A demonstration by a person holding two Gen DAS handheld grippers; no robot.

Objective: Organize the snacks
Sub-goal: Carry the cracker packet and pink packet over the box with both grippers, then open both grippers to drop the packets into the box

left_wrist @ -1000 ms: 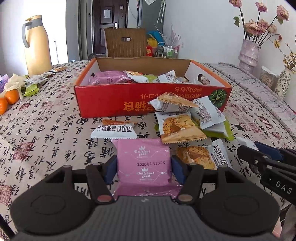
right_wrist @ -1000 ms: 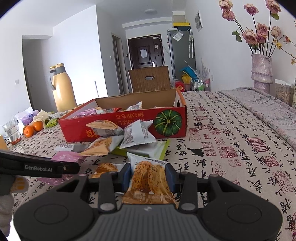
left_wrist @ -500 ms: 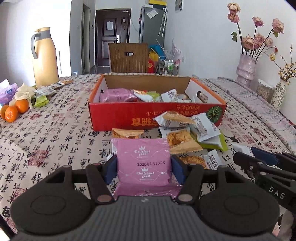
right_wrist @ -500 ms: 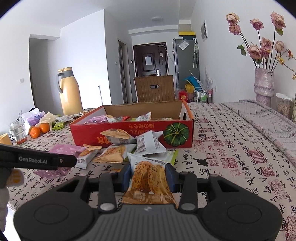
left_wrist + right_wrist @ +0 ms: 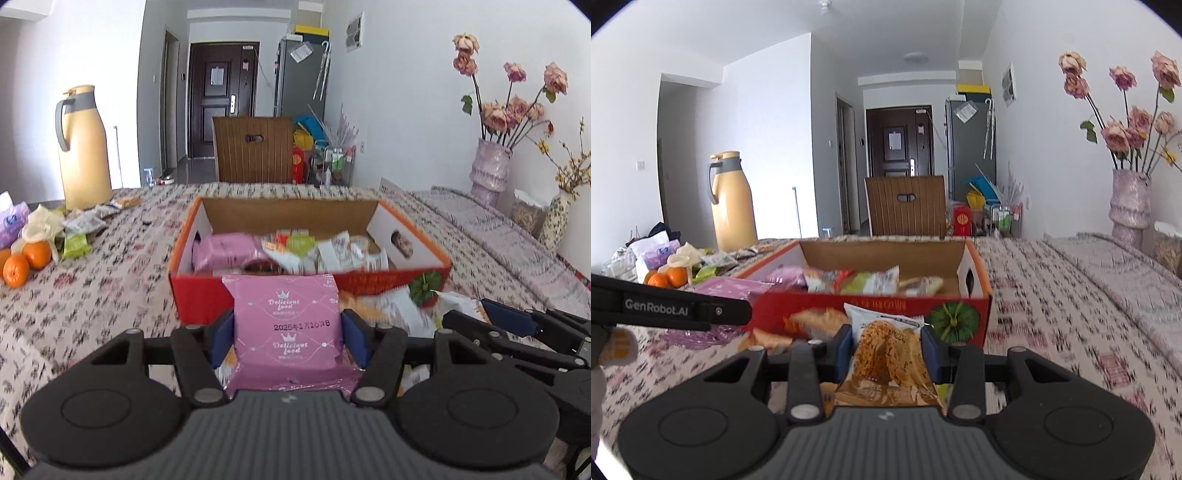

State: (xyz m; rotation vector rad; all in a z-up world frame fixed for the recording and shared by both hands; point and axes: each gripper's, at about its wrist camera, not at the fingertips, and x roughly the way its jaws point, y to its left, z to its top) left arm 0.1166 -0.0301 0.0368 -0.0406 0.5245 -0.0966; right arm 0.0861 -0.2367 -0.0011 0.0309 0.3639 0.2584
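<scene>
Your left gripper (image 5: 287, 338) clamps the pink Delicious food packet (image 5: 286, 330) at lower centre; your right gripper (image 5: 886, 352) clamps an orange cracker packet (image 5: 888, 356). Both sit before the red snack box (image 5: 199, 295) on the bench (image 5: 92, 295).

A patterned-cloth table (image 5: 110, 295) bears a red box (image 5: 207, 291), oranges (image 5: 26, 260) and thermos (image 5: 83, 147).

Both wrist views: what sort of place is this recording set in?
Most likely a home dining area: a clothed table, a wooden chair, a fridge beside the door, and flowers.
</scene>
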